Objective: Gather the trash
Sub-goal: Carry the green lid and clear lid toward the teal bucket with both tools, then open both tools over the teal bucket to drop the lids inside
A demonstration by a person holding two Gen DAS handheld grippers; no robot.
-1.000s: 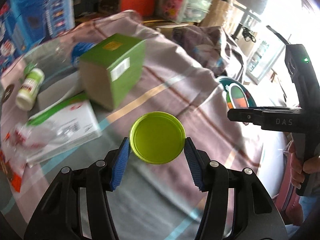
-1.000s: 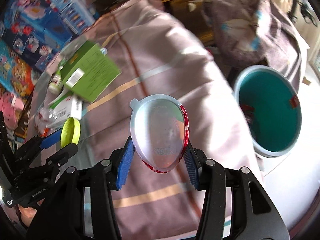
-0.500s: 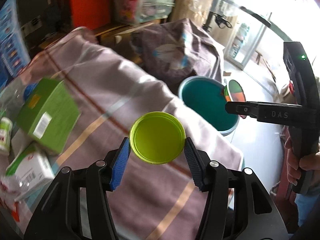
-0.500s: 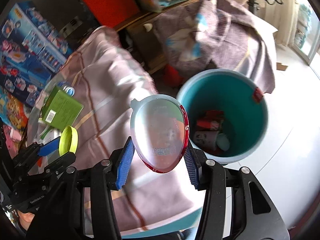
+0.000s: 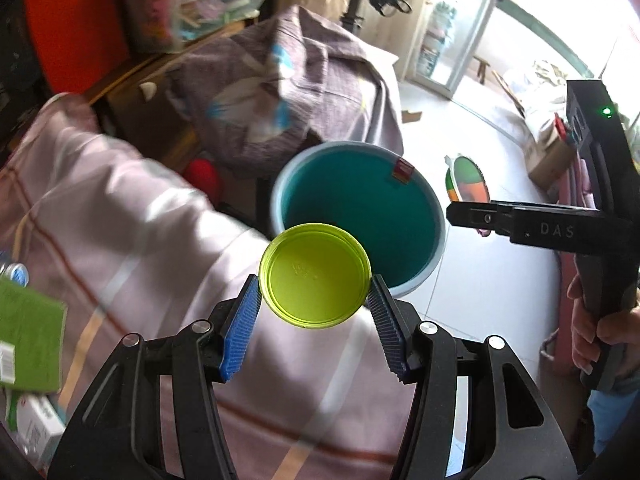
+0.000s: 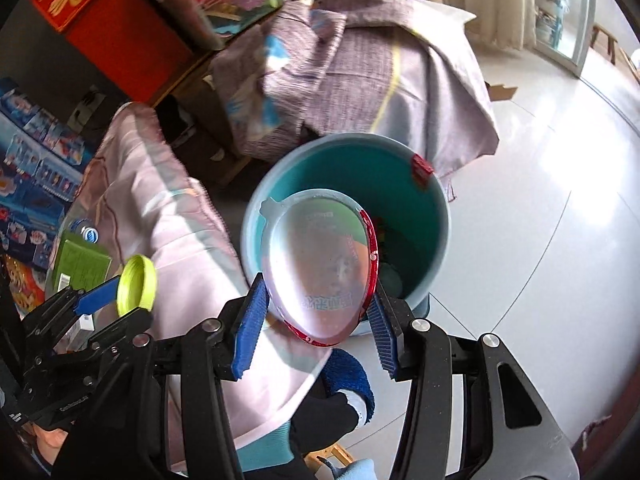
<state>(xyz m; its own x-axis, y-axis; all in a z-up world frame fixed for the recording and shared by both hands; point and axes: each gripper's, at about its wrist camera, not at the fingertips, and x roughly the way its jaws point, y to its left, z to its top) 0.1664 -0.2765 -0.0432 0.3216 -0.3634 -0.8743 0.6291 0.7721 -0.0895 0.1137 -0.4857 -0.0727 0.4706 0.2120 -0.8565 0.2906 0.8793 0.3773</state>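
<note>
My left claw [image 5: 314,304] is closed on a yellow-green lid [image 5: 314,275], its blue pads pinching the rim from both sides so the disc faces the camera, and my right claw [image 6: 316,320] is closed the same way on a clear plastic lid with a red edge [image 6: 320,272]. Both pieces of trash are held in the air and not yet dropped. The teal bucket [image 5: 434,216] stands on the white floor just beyond the edge of the cloth-covered surface [image 5: 132,232]; in the right wrist view the clear lid sits in front of the bucket's mouth, while the green lid, seen from the left wrist, overlaps only the near rim. My guess is that the drop is next, and that is where it could go wrong. If I let go of the green lid from here, it may clip the near rim and roll off across the floor, since I hold it on edge. The clear lid is light and wide, so it could sail sideways and catch on the rim instead of falling in. The two claws are near each other, so I could knock one against the other over the bucket. A green box [image 6: 78,266] and other items lie on the cloth, not yet collected.
</note>
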